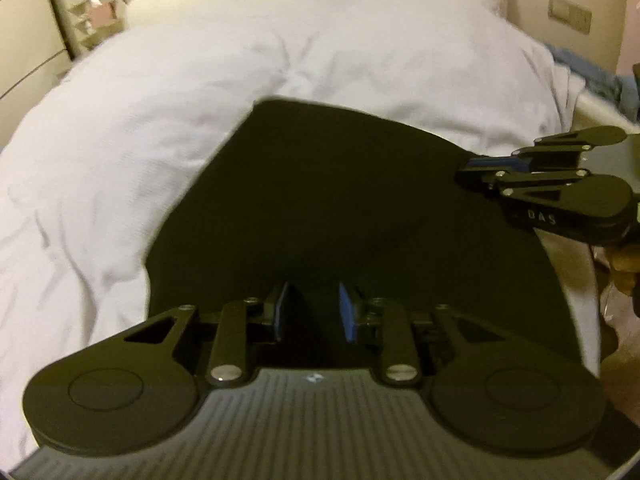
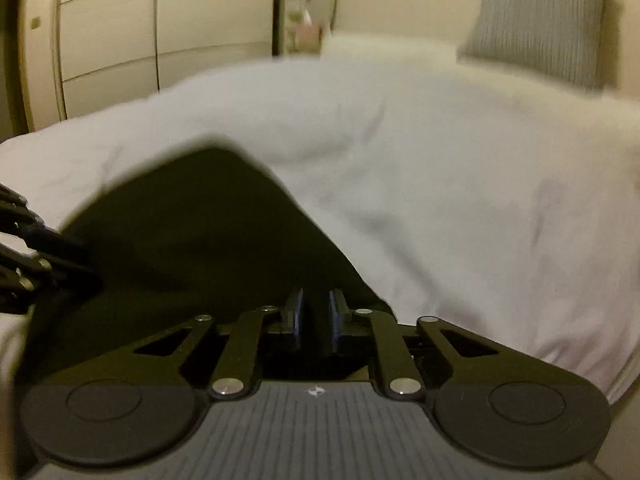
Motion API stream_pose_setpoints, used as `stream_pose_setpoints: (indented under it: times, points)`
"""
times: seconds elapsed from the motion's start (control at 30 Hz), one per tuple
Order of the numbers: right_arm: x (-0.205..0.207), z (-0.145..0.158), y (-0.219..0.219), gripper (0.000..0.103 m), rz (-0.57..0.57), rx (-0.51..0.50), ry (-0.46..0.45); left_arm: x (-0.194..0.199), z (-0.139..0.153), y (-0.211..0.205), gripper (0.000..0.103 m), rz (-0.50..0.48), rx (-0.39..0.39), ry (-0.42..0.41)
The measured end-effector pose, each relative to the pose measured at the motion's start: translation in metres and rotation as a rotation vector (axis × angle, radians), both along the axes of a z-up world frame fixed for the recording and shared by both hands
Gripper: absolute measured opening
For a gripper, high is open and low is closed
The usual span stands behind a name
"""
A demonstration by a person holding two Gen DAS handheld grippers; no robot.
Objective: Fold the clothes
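A black garment lies flat on a white duvet, folded into a broad panel. My left gripper is at its near edge with a fold of the black cloth between its blue pads. My right gripper is shut on the garment's right edge; it also shows in the left wrist view, pinching the cloth at its right corner. The garment fills the lower left of the right wrist view, where the left gripper enters from the left edge.
The white duvet covers the bed. A grey pillow leans at the headboard. A cream wardrobe stands beyond the bed. Blue clothes lie at the bed's far right edge.
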State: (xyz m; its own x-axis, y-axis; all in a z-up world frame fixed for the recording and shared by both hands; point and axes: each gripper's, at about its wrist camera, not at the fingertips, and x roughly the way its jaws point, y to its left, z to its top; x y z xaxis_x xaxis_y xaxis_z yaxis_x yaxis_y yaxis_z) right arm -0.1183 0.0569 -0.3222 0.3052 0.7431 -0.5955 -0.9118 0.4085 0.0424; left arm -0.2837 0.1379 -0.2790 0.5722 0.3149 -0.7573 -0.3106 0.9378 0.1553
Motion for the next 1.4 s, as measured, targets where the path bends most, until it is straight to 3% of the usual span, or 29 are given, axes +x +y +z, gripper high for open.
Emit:
stream_pose_setpoints:
  times: [0.13, 0.23, 0.4, 0.63, 0.8, 0.93, 1.03, 1.27, 1.4]
  points:
    - [0.021, 0.012, -0.005, 0.007, -0.032, 0.041, 0.132, 0.017, 0.014, 0.011, 0.024, -0.022, 0.010, -0.018]
    - [0.026, 0.031, -0.013, 0.009, -0.052, 0.108, 0.163, 0.030, 0.028, 0.023, 0.024, -0.020, 0.009, -0.056]
    - [0.032, 0.007, -0.005, 0.009, -0.039, -0.022, 0.174, 0.060, 0.020, 0.033, 0.023, -0.020, -0.014, -0.014]
    - [0.060, 0.013, 0.014, 0.009, -0.033, -0.100, 0.269, 0.066, 0.014, 0.024, 0.022, -0.031, 0.031, 0.006]
    - [0.061, 0.012, 0.029, 0.009, -0.038, -0.145, 0.257, 0.072, 0.013, 0.025, 0.022, -0.029, 0.038, 0.015]
    - [0.059, 0.031, 0.011, 0.009, -0.093, -0.102, 0.259, 0.073, 0.020, 0.023, 0.022, -0.036, 0.051, 0.012]
    - [0.054, 0.047, -0.008, 0.020, -0.133, -0.038, 0.266, 0.075, 0.028, 0.027, 0.023, -0.038, 0.053, -0.013]
    - [0.059, 0.009, -0.006, 0.022, -0.150, -0.101, 0.317, 0.108, 0.029, 0.044, 0.024, -0.025, 0.040, -0.035]
    - [0.058, 0.011, -0.005, 0.022, -0.152, -0.104, 0.305, 0.128, 0.016, 0.053, 0.024, -0.003, 0.043, 0.009]
